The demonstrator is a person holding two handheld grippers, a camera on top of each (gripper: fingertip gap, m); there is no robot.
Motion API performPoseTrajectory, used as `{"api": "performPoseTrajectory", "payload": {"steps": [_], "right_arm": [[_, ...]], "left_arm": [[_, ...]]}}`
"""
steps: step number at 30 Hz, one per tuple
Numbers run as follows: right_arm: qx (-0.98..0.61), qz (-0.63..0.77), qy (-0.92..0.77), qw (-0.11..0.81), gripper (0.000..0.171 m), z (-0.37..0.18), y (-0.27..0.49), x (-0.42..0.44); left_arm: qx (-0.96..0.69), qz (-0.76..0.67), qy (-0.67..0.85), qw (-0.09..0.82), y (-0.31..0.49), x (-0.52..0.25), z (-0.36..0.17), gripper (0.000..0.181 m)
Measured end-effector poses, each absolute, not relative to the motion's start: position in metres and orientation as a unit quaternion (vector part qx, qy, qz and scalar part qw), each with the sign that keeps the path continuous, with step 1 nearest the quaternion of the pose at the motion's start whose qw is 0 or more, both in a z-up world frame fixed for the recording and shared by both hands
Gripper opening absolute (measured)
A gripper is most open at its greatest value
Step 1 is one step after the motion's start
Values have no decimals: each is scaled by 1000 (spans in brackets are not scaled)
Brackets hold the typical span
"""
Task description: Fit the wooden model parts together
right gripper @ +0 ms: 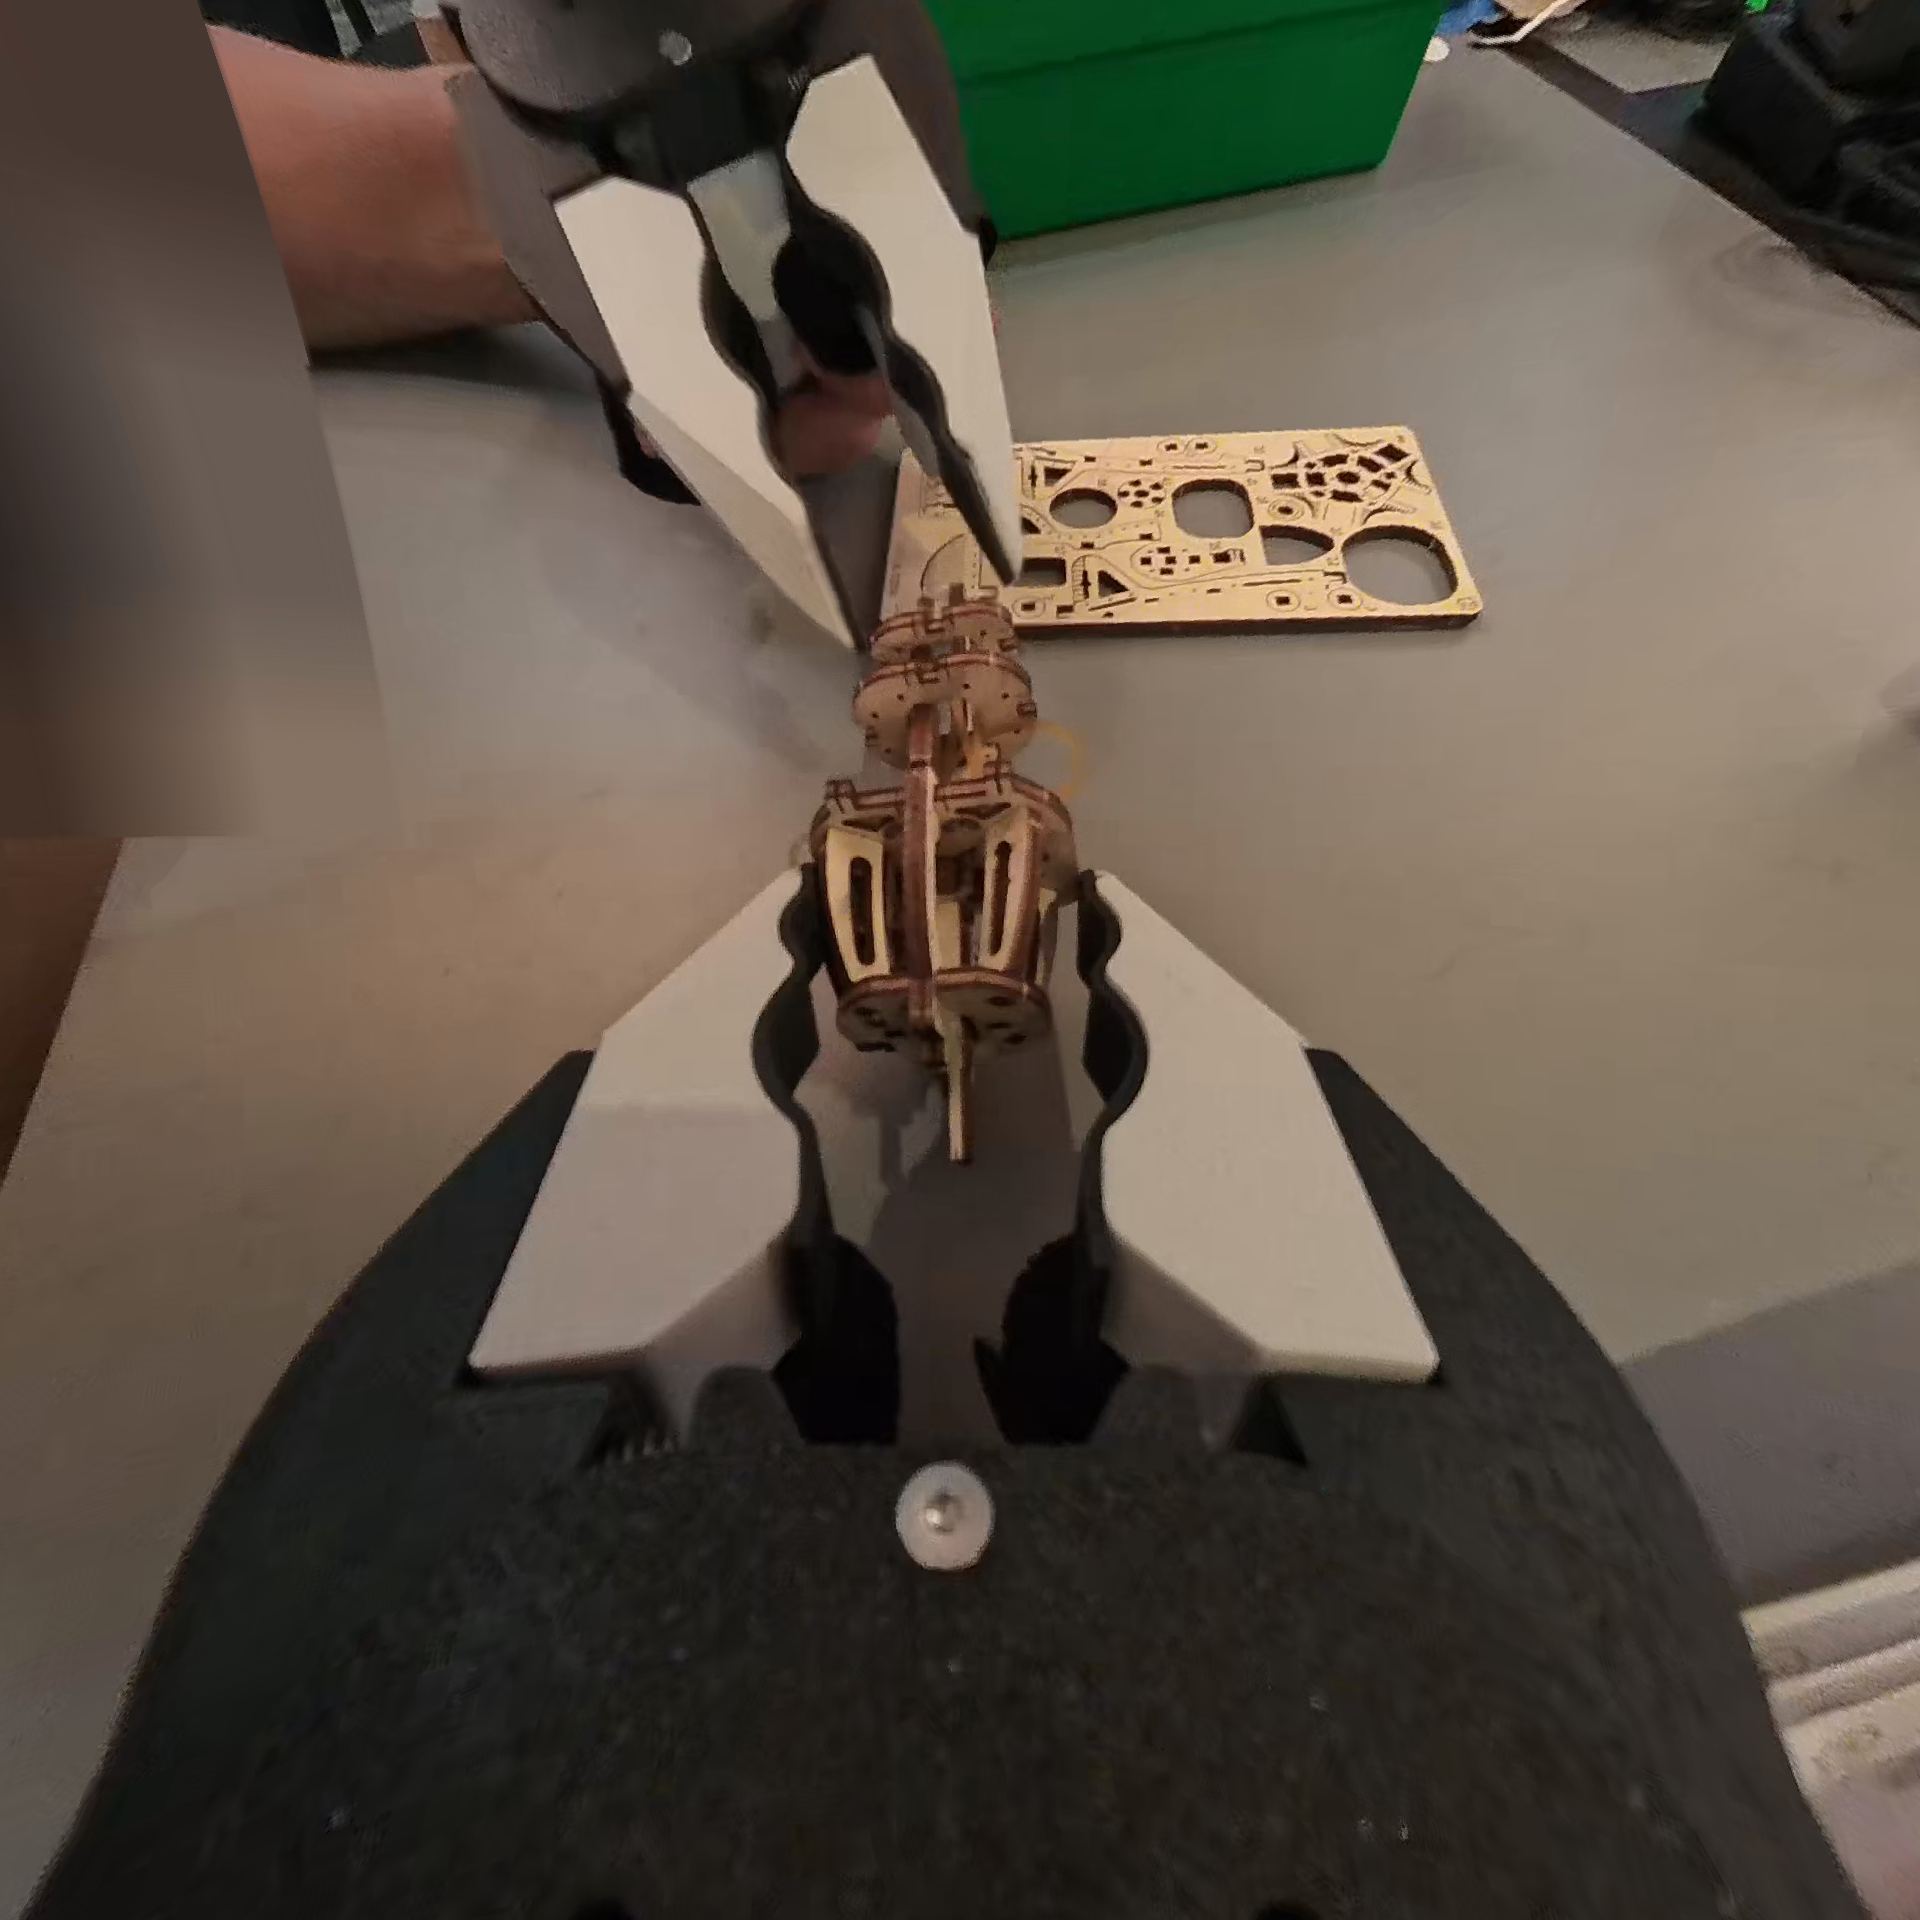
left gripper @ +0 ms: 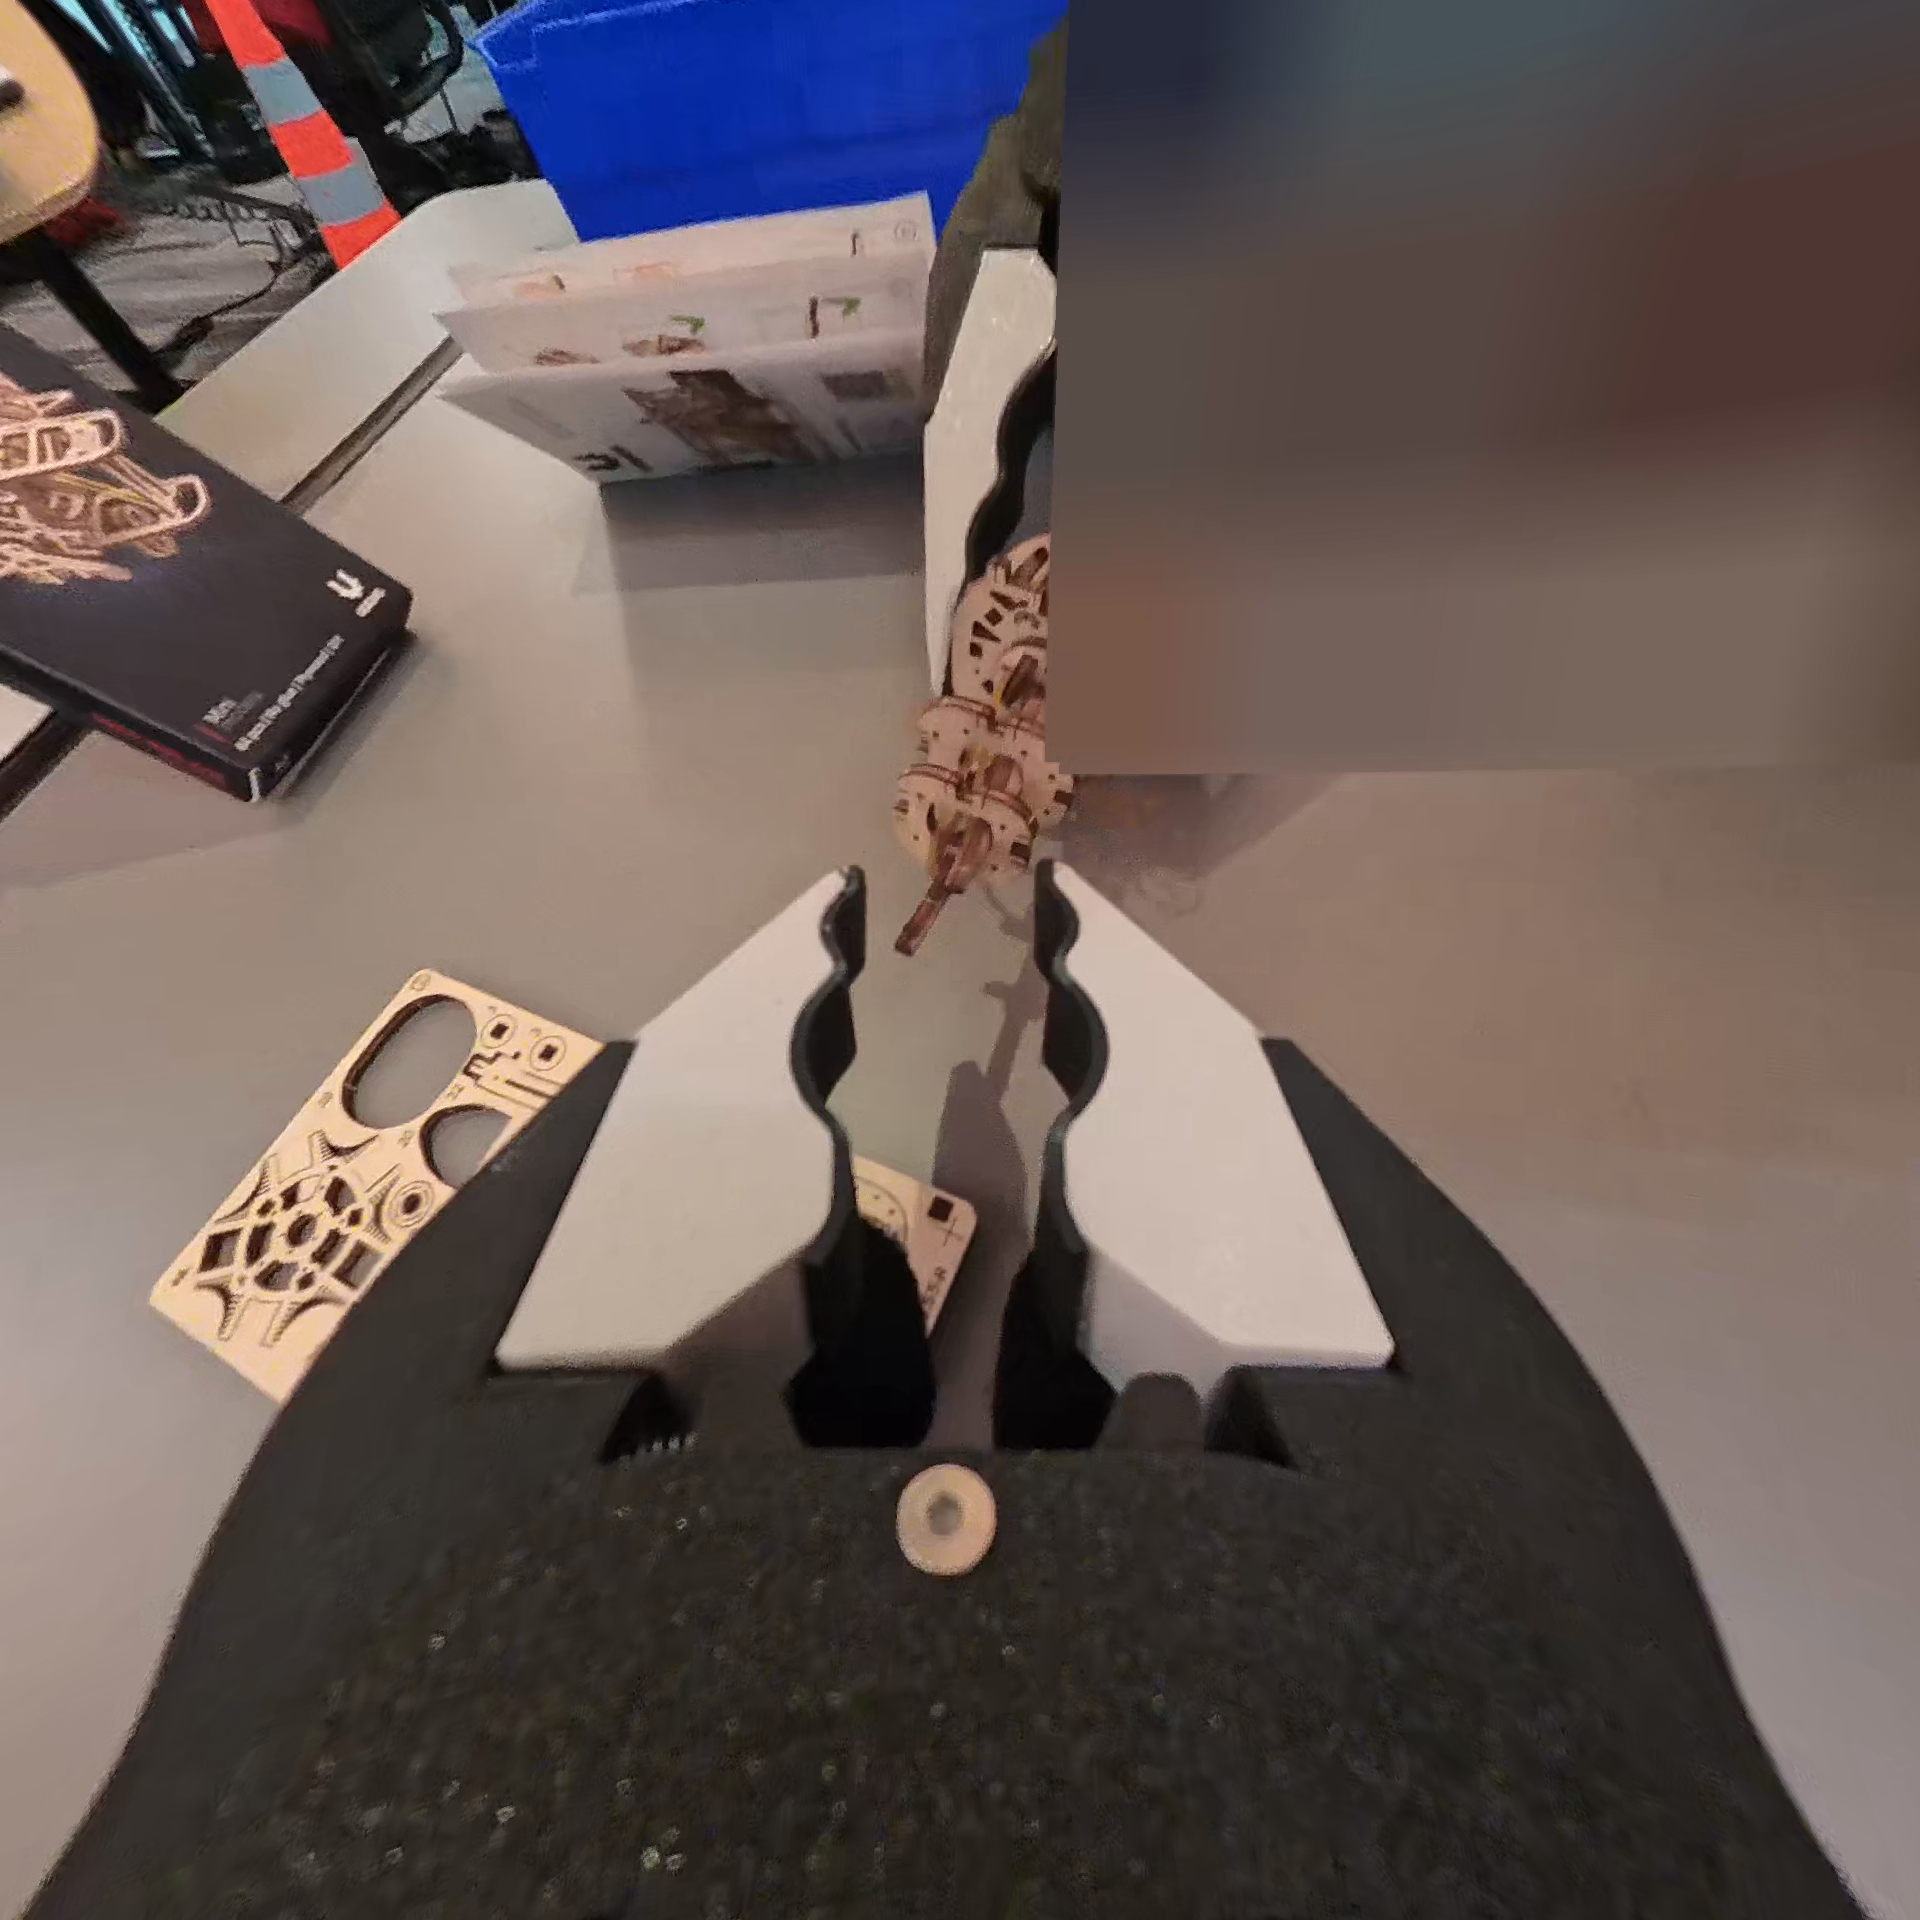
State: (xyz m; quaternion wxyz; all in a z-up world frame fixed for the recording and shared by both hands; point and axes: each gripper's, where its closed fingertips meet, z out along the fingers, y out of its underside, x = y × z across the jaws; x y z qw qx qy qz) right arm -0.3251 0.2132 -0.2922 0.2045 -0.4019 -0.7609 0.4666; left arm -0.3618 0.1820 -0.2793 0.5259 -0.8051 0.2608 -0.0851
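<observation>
A plain grey worktop (right gripper: 1558, 935) carries everything. In the left wrist view a blue bin (left gripper: 748, 114) stands at the far edge, with an open instruction booklet (left gripper: 686, 353) propped in front of it, a black box (left gripper: 177, 592) lying to the left, and an orange-and-grey cone (left gripper: 312, 135) on the floor beyond. In the right wrist view a green bin (right gripper: 1174, 104) sits at the back, and a flat wooden parts sheet (right gripper: 1247, 540) with several pieces punched out lies on the worktop just behind the action.

The wooden model (right gripper: 945, 894) — a small stack of discs and slotted ribs on a central stick — is held up off the worktop, its wider body between the tips of the right gripper (right gripper: 940, 904). Those fingers stand fairly narrow and press on the model's ribbed body from both sides, the stick pointing back between them.

The left gripper (left gripper: 948, 883) faces the model's other end; its fingers are parted a modest way and hold nothing. The model's thin tip hangs just at their opening, between the tips — whether it touches either is not clear
</observation>
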Motion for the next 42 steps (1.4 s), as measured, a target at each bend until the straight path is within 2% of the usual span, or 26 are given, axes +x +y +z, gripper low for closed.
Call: {"api": "performPoseTrajectory", "payload": {"steps": [9,11,17,32,34,40,42], "right_arm": [[-389,469,-767,200,48,-292,204,-321],[-388,465,-769,204,48,-292,205,-321],[-358,415,-792,269,47,-293,209,-322],[-245,304,-825,409,46,-294,209,-322],[-243,299,-828,408,46,-296,208,-321],[-289,376,-816,332,42,-291,204,-315],[-302,393,-815,301,48,-294,202,-313]], "left_arm": [[-799,-85,285,523,179,-355,-281,16],[-793,-83,297,525,177,-352,-281,4],[-806,-85,286,512,177,-354,-285,3],[-840,-367,104,384,162,-346,-289,1],[-844,-374,95,373,161,-347,-294,1],[-852,-371,98,356,160,-346,-300,1],[-853,-370,98,354,160,-345,-301,1]]}}
